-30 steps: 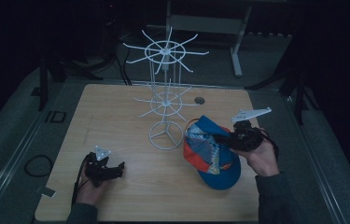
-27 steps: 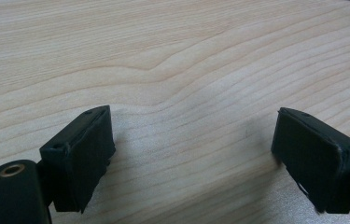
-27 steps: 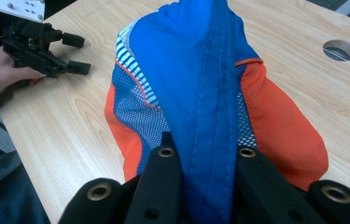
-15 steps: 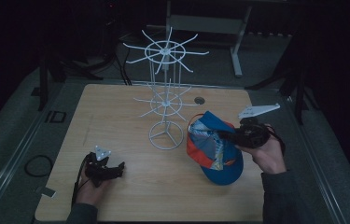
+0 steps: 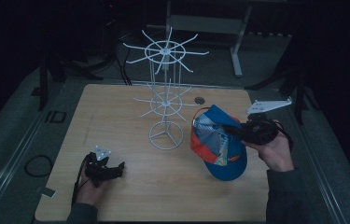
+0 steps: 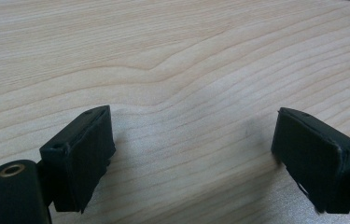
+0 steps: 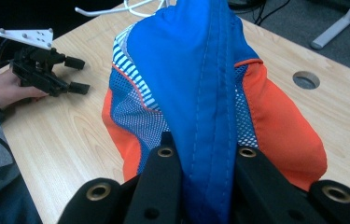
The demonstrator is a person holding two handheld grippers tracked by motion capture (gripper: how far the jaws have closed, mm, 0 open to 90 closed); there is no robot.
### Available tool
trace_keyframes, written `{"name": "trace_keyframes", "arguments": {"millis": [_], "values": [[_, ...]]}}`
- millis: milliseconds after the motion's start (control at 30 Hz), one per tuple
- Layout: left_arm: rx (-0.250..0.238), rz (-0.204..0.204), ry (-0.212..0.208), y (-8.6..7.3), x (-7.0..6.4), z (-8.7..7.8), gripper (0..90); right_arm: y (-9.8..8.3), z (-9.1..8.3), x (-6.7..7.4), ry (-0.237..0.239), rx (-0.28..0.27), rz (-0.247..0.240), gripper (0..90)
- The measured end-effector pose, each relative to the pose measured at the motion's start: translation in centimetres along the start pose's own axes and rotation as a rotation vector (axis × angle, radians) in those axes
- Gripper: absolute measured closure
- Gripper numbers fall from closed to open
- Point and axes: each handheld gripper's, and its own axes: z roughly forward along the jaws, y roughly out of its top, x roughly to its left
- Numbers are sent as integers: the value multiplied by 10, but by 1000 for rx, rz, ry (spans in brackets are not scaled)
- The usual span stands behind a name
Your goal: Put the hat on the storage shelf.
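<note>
A blue and orange cap [image 5: 217, 144] with mesh panels hangs off the table at the right, pinched by my right gripper [image 5: 233, 132], which is shut on its blue cloth. In the right gripper view the cap [image 7: 200, 88] rises between the two black jaws. A white wire display stand [image 5: 165, 100] with two tiers of radiating hooks stands at the table's middle, just left of the cap. My left gripper [image 5: 116, 168] rests low at the front left, open. In its own view the fingers [image 6: 81, 154] stand wide apart over bare wood. The left gripper [image 7: 77, 74] also appears in the right gripper view.
The wooden table [image 5: 116, 112] has a round cable hole [image 5: 199, 100] near its back edge. A desk frame [image 5: 238, 42] stands on the floor behind. A black cable loop [image 5: 35, 164] lies off the table's left side.
My right gripper has lifted the cap and carried it slightly up and right, so the cap now hangs more upright. The left gripper has stayed in place.
</note>
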Motion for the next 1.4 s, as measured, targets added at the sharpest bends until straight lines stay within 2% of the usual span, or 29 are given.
{"name": "trace_keyframes", "arguments": {"millis": [900, 1400], "values": [[-1, -1, 0, 0, 0, 0, 134, 23, -14, 1, 28, -94, -35, 866], [-1, 0, 0, 0, 0, 0, 134, 35, -26, 7, 36, -117, -64, 867]]}}
